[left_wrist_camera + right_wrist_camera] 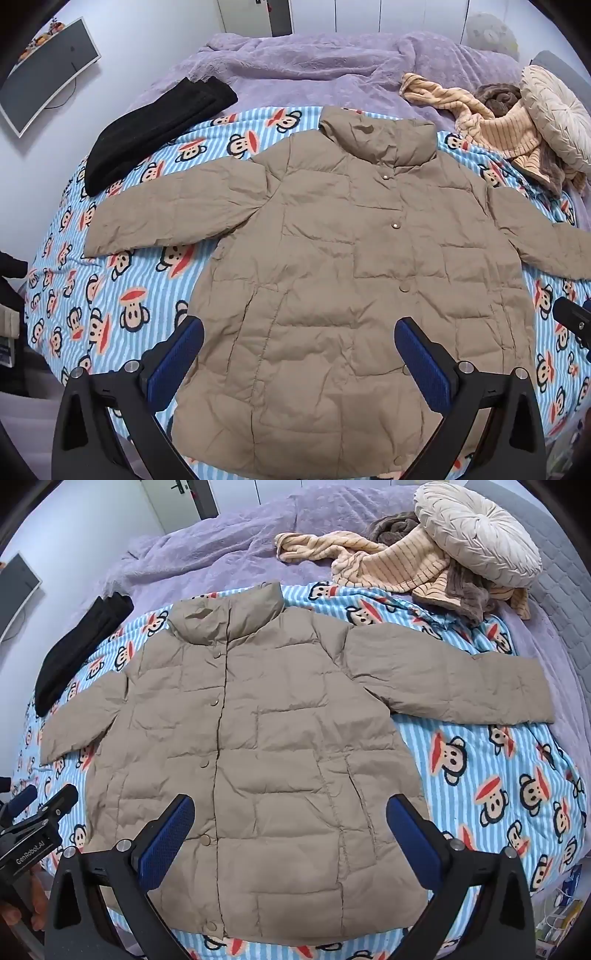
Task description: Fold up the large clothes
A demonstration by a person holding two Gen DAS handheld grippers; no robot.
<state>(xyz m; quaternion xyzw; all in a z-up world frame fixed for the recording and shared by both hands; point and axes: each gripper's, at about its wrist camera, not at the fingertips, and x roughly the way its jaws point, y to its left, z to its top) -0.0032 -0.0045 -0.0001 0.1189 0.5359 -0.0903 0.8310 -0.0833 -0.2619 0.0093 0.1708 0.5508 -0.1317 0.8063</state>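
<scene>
A tan quilted jacket (343, 266) lies flat and face up on a bed, spread over a blue striped blanket (122, 295) printed with cartoon monkey faces. The front is snapped closed, the collar points toward the far side of the bed, and both sleeves extend outward to either side. The left gripper (299, 358) hangs above the lower left part of the jacket, its jaws fully apart with blue pads facing each other and nothing between them. The right gripper (290, 834) hangs above the lower right part of the jacket, jaws likewise spread wide and holding nothing; neither gripper appears to touch the fabric. In the right wrist view, the left gripper's black body shows at the left edge. A folded black garment (155, 129) rests beside the jacket's left sleeve, partly on the lilac bedspread (303, 70). Beyond the right sleeve lie a crumpled striped beige cloth (388, 565) and a round cream pleated cushion (476, 531) on top of it. A monitor (48, 70) stands by the wall at left.
</scene>
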